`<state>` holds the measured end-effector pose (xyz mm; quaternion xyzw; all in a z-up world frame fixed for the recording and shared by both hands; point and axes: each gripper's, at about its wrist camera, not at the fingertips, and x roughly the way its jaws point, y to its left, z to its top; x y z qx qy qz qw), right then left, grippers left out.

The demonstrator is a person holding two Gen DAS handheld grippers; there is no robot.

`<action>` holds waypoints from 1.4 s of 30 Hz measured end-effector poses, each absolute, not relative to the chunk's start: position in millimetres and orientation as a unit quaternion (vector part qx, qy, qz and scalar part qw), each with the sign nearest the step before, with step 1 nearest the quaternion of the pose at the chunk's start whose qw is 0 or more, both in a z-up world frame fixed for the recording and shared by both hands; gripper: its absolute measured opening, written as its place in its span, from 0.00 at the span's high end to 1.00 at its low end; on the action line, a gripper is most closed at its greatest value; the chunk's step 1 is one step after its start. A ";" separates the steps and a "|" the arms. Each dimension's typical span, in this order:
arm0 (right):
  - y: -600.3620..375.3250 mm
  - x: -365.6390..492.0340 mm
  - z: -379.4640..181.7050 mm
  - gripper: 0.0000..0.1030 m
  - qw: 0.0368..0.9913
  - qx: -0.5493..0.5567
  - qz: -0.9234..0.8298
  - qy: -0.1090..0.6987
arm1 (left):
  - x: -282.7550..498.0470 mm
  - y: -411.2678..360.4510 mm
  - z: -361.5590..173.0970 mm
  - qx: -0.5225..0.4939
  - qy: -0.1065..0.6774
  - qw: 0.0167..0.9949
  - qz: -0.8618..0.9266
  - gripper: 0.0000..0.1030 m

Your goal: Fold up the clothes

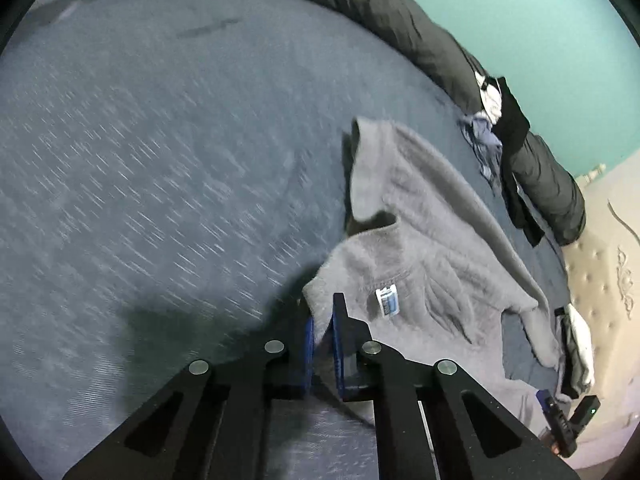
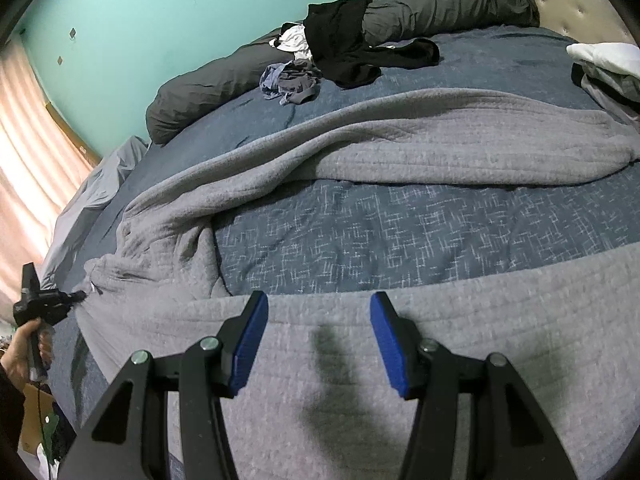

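Observation:
A grey fleece sweater (image 1: 420, 248) lies spread on the blue patterned bedspread (image 1: 160, 160), with a small white and blue label (image 1: 387, 300) showing near its collar. My left gripper (image 1: 323, 320) is shut on the sweater's near edge, the fabric pinched between its blue pads. In the right wrist view the same sweater (image 2: 440, 148) stretches across the bed. There my right gripper (image 2: 319, 298) hovers open just above the grey fabric, with nothing between its fingers. Far left in that view, a hand holds the left gripper (image 2: 78, 295) at the sweater's corner.
Dark grey rolled bedding (image 2: 240, 76) runs along the teal wall, with a heap of black, white and blue clothes (image 2: 344, 52) against it. Folded white and grey clothes (image 2: 608, 68) sit near the beige tufted headboard (image 1: 600, 264). A pink curtain (image 2: 28, 152) hangs at the left.

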<state>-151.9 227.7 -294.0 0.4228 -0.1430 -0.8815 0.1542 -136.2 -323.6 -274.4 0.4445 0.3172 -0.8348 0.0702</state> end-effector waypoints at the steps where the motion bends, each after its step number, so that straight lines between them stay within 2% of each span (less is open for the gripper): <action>1: 227.3 -151.4 -292.6 0.48 0.153 0.422 -0.882 -0.142 | -133.2 -329.2 -267.7 0.443 0.314 0.073 -0.837 0.92; 12: 226.0 -138.0 -273.7 0.48 0.160 0.412 -0.885 -0.145 | -89.4 -374.7 -226.3 0.421 0.314 0.117 -0.843 0.94; 18: 224.0 -136.1 -274.3 0.48 0.166 0.413 -0.883 -0.147 | -89.8 -377.7 -263.1 0.453 0.318 0.140 -0.821 0.94; 21: 224.7 -136.8 -280.0 0.48 0.168 0.416 -0.881 -0.148 | -95.7 -375.3 -291.3 0.476 0.344 0.118 -0.801 0.92; 24: 226.0 -138.6 -287.6 0.48 0.169 0.423 -0.878 -0.148 | -96.4 -378.3 -290.0 0.471 0.341 0.136 -0.802 0.89; 25: 226.8 -139.3 -290.2 0.48 0.169 0.426 -0.876 -0.149 | -96.5 -380.3 -288.0 0.469 0.343 0.142 -0.801 0.88; 26: 227.3 -139.7 -292.1 0.48 0.168 0.427 -0.875 -0.151 | -97.1 -383.7 -280.0 0.462 0.335 0.157 -0.806 0.79; 27: 228.1 -140.5 -293.9 0.48 0.169 0.428 -0.874 -0.154 | -99.9 -385.5 -272.2 0.451 0.332 0.159 -0.813 0.65; 29: 228.9 -142.1 -296.1 0.48 0.169 0.428 -0.874 -0.157 | -116.8 -382.9 -262.6 0.443 0.322 0.148 -0.823 0.48; 37: 222.1 -148.3 -299.9 0.48 0.180 0.430 -0.872 -0.148 | -239.6 -344.3 -266.1 0.462 0.296 0.069 -0.833 0.41; 42: 223.1 -153.3 -303.2 0.48 0.182 0.432 -0.871 -0.147 | -285.0 -332.4 -283.1 0.471 0.283 0.068 -0.833 0.40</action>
